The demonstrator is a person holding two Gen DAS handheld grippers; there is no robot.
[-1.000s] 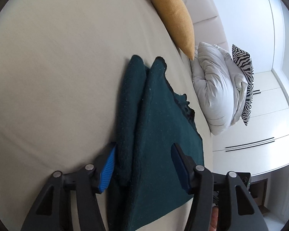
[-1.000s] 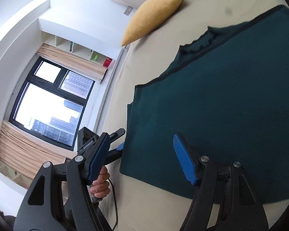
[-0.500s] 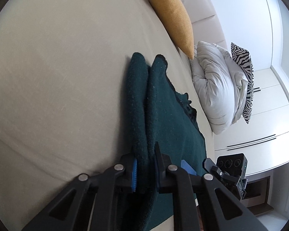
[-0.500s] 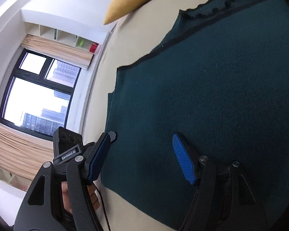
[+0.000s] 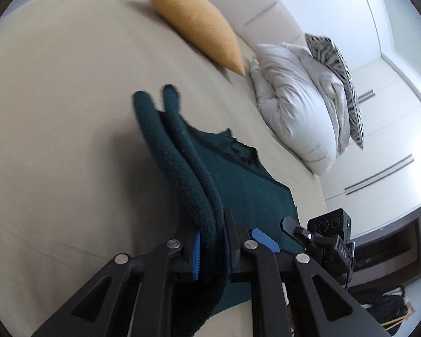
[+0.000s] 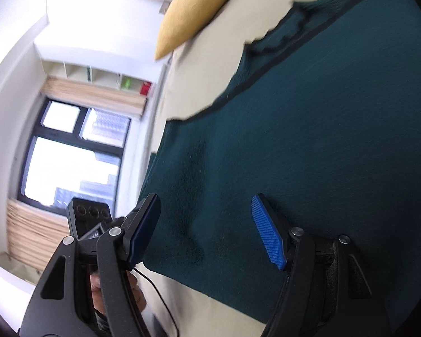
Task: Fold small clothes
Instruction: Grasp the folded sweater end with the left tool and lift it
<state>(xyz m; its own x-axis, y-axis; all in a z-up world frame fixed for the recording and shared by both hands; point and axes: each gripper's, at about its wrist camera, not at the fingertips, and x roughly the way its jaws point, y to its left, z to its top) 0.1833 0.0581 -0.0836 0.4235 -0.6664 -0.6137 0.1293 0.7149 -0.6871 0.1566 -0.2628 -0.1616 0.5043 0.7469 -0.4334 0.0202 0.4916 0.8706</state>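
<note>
A dark teal knit top (image 6: 308,129) lies on the beige bed (image 5: 56,112). In the left wrist view my left gripper (image 5: 212,248) is shut on the top's folded side edge (image 5: 182,174), which rises off the sheet as a doubled ridge. My right gripper (image 6: 207,230) is open over the top's lower hem, its blue pads (image 6: 268,237) apart with cloth between them. The right gripper's open tips also show in the left wrist view (image 5: 278,233).
A mustard cushion (image 5: 199,28) and a grey-white folded duvet (image 5: 297,112) with a zebra pillow (image 5: 339,84) lie by the headboard. White wardrobes (image 5: 387,140) stand beyond the bed. A window (image 6: 70,163) is on the other side.
My left gripper closed on the top's doubled side edge and lifted it. My right gripper moved in over the hem and stayed open.
</note>
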